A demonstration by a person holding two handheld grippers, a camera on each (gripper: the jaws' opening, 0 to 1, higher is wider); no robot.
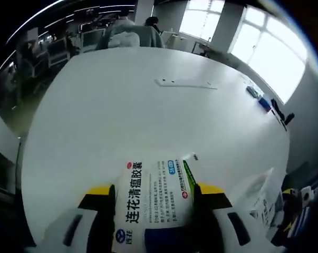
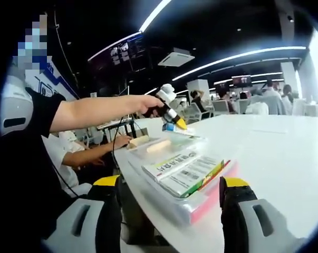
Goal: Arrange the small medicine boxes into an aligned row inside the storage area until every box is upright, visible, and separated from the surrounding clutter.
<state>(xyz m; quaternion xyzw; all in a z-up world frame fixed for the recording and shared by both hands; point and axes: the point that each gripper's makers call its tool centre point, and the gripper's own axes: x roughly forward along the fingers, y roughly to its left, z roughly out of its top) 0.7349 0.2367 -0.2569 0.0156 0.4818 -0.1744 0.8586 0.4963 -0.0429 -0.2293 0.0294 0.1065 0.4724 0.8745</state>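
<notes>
Medicine boxes (image 2: 188, 174) lie flat in clear tray (image 2: 164, 203); left tool (image 1: 154, 208) grips white box (image 1: 153, 203); right tool (image 2: 169, 203) gapes.

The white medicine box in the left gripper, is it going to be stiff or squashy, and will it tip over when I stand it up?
The medicine box looks like thin printed cardboard, so probably light and fairly stiff, though a hard squeeze could dent it. The left gripper holds it by its sides. It looks flat and slim, so upright on the smooth white table it may tip easily.
</notes>
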